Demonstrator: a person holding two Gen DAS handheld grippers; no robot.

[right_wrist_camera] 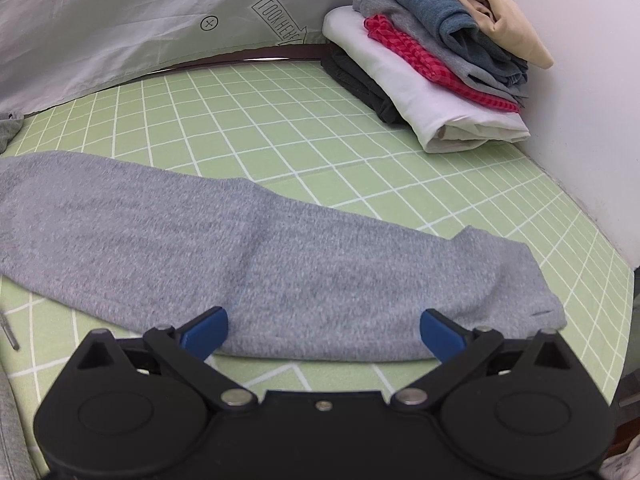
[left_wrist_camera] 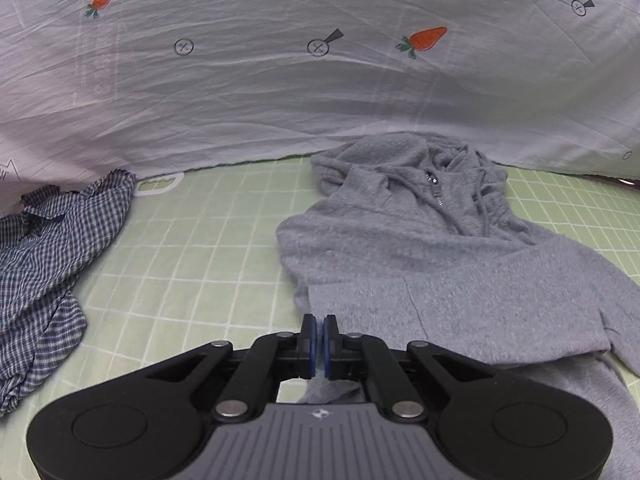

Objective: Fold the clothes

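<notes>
A home laundry-folding spot, to judge by the green grid-patterned surface (right_wrist_camera: 280,128) backed by a carrot-print sheet (left_wrist_camera: 280,92), with a stack of folded clothes (right_wrist_camera: 432,60) against a white wall (right_wrist_camera: 592,100) and a rumpled checked shirt (left_wrist_camera: 44,272) nearby.

A green grid mat (left_wrist_camera: 192,248) covers the surface. Behind the mat hangs a white sheet (left_wrist_camera: 280,92) printed with carrots (left_wrist_camera: 426,39) and a "LOOK HERE" arrow (right_wrist_camera: 280,24). At the mat's far right edge stands a white wall (right_wrist_camera: 592,92).
</notes>
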